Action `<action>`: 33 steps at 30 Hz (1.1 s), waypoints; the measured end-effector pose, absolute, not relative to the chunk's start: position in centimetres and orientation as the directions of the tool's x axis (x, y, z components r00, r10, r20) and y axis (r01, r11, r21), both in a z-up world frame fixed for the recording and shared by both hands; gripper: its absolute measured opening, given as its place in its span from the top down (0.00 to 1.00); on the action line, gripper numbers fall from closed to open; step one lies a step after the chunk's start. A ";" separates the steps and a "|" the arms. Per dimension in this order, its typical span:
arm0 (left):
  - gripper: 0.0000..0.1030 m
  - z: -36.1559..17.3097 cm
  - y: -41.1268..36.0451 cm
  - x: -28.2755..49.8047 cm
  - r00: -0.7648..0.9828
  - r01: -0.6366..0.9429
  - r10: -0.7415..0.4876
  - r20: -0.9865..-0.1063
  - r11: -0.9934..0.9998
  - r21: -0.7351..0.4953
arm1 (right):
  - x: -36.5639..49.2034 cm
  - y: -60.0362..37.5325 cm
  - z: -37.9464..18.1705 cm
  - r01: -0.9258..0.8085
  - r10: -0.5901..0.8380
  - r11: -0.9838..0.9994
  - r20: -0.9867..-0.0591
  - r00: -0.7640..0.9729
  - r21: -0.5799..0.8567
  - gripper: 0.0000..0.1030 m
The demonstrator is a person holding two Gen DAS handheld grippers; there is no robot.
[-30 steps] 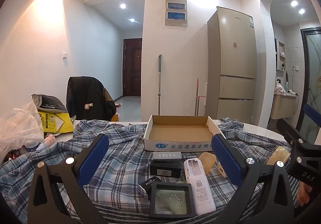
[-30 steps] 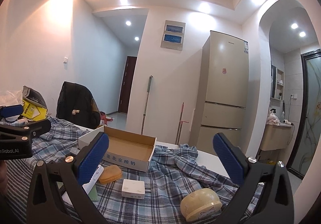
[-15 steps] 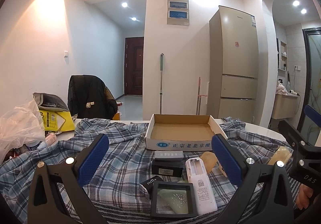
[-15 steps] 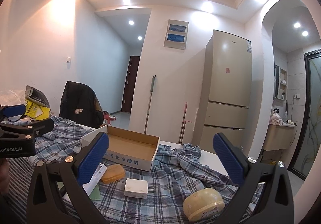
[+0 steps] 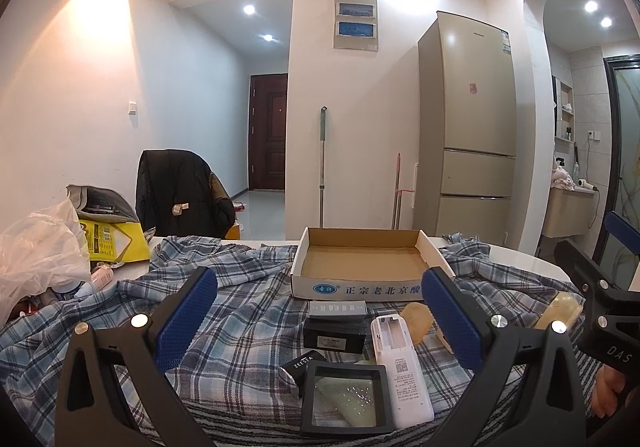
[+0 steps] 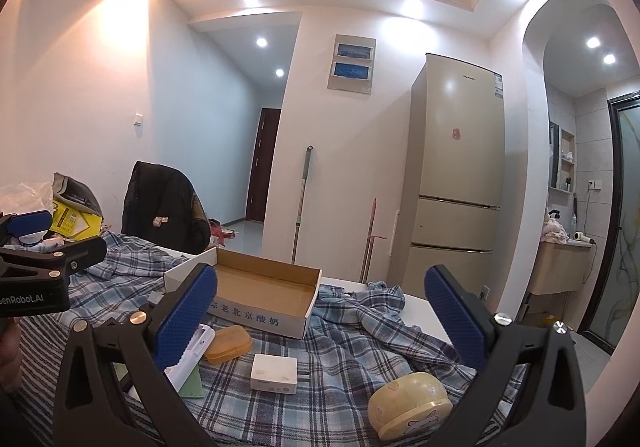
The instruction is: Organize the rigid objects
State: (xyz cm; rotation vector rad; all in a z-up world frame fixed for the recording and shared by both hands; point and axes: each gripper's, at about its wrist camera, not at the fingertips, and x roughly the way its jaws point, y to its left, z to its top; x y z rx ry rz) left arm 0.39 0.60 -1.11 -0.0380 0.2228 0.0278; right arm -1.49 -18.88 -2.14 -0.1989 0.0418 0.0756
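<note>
My left claw (image 5: 320,317) is wide open and holds nothing. It hangs over the near edge of the table (image 5: 520,253), above the blue checked cloth (image 5: 248,315). My right claw (image 6: 320,317) is wide open too, with nothing between its blue pads (image 6: 186,317).

The cardboard box (image 5: 362,267) sits toward the far edge of the table, on the cloth. It is open on top and I see nothing inside it.

The small things lie on the cloth between the box and the near edge. A grey flat box (image 5: 338,309) is just in front of the cardboard box, and a black box (image 5: 334,334) touches it on the near side. A white remote (image 5: 400,367) lies next to them, pointing at the cardboard box, with its battery cover off. At the near edge is a black square case (image 5: 345,399) with a see-through top, and a little black box marked ZEESEA (image 5: 302,363) is tucked at its corner.

An orange soap case (image 6: 228,343) lies just in front of the cardboard box. A white charger block (image 6: 274,369) is near it, closer to me. A round cream jar (image 6: 410,403) rests on its side toward the right edge of the table, apart from the rest.

A plastic bag (image 5: 38,251) and a yellow packet (image 5: 114,241) sit at the left edge
</note>
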 end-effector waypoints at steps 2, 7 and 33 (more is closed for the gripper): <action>0.00 -1.1 0.6 0.4 0.975 -0.032 0.023 -0.222 0.999 -0.035 | -1.5 -18.9 -2.1 -0.076 0.068 0.978 -0.048 0.997 -0.197 0.00; 0.00 -1.3 0.6 0.5 0.973 -0.047 0.039 -0.226 0.999 -0.027 | -1.5 -18.9 -2.1 -0.079 0.070 0.977 -0.050 0.996 -0.198 0.00; 0.00 1.8 -4.7 0.4 0.942 0.108 -0.069 -0.330 0.989 0.099 | -4.4 -21.6 0.4 -0.170 0.143 0.977 -0.191 0.971 -0.132 0.00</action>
